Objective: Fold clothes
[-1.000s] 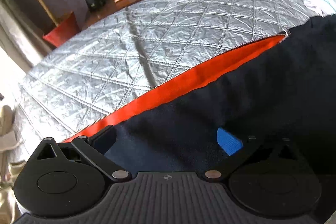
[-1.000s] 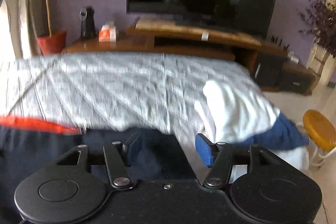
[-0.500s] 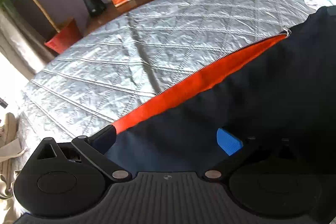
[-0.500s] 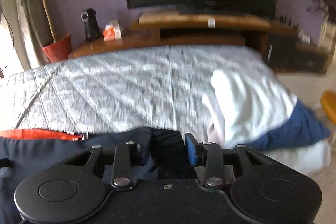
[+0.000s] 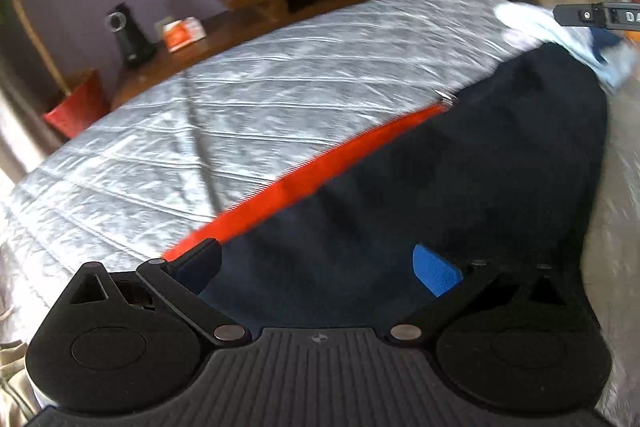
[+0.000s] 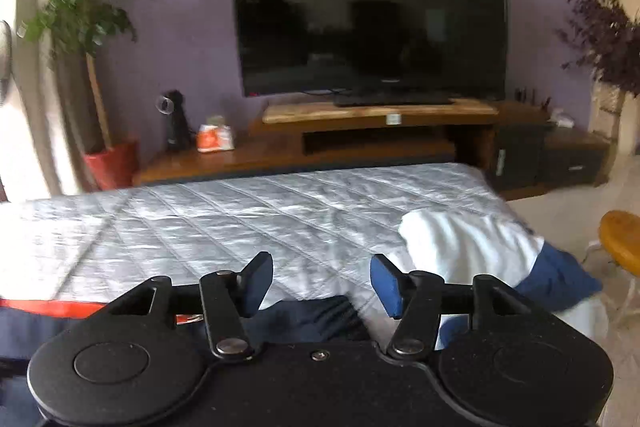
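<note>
A dark navy garment (image 5: 460, 179) with an orange band (image 5: 320, 171) along its zip edge lies spread on the silver quilted bed cover (image 5: 280, 99). My left gripper (image 5: 316, 267) hovers over its near part, jaws wide and open, with the cloth beneath them and not pinched. In the right wrist view the garment's edge (image 6: 316, 319) lies just below my right gripper (image 6: 320, 283). Its jaws are opening, and only the quilt (image 6: 240, 219) shows between the pads.
A pile of white cloth (image 6: 460, 243) over blue cloth (image 6: 556, 279) sits at the bed's right end. Beyond the bed are a wooden TV stand (image 6: 380, 115), a television (image 6: 368, 11) and a red plant pot (image 6: 112, 163). A round stool (image 6: 624, 239) stands on the floor at the right.
The right jaws closed in around the navy cloth's edge, then widened again and lifted clear of it, the view tilting up. The left view shifted a little; its jaws stayed wide.
</note>
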Motion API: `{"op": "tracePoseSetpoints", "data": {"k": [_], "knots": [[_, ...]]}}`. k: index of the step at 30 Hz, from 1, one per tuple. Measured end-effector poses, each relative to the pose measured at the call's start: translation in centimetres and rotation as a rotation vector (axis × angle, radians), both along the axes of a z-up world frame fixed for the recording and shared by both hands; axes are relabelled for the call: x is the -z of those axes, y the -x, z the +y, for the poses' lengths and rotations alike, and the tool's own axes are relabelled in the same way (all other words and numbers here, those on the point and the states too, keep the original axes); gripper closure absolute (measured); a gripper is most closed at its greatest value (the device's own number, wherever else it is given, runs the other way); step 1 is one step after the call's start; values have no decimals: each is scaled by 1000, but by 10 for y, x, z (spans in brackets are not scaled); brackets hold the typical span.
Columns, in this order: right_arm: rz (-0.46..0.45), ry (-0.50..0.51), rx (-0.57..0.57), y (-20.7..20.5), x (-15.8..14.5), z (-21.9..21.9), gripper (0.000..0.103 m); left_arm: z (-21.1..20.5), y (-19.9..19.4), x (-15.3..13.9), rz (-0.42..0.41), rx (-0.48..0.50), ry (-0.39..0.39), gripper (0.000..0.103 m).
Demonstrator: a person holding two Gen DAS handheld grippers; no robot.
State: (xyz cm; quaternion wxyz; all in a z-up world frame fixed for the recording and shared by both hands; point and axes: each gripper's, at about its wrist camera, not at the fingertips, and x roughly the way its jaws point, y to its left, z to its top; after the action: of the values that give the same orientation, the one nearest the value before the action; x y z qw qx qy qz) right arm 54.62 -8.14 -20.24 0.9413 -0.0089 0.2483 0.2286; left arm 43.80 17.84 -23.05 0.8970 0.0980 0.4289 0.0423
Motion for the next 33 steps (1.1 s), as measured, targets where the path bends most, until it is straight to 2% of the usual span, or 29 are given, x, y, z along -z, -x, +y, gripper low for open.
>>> {"op": "tracePoseSetpoints", "data": {"k": [1,5,8,12,17,20,22,25,27,28,31,33], "knots": [[15,7,-19,9,1,-1,50,-8,4,-1,-10,26,-6,0],[92,168,-139,50,27,6,50,-39,22,-6,-59,140,-29,0],[108,272,-165,59,45,20,52,-56,27,6,-34,193,-72,0],[122,273,-157,41,56,30,56,-57,24,28,44,174,-111,0],[139,307,-148,15,63,47,56,-65,32,14,-29,223,-112,0],[183,237,-124,3,62,43,55,-69,33,27,17,236,-155,0],[192,203,-104,4,59,37,56,-66,34,33,28,229,-154,0],[115,179,-86,20,43,31,56,-64,31,32,41,228,-147,0],[116,144,-135,35,37,30,54,-64,32,32,38,230,-150,0],[121,150,-196,44,37,34,55,-64,33,32,37,232,-153,0],[115,299,-368,71,49,57,53,-61,34,30,34,222,-145,0],[99,349,-350,71,59,64,50,-58,36,26,27,202,-125,0]]}}
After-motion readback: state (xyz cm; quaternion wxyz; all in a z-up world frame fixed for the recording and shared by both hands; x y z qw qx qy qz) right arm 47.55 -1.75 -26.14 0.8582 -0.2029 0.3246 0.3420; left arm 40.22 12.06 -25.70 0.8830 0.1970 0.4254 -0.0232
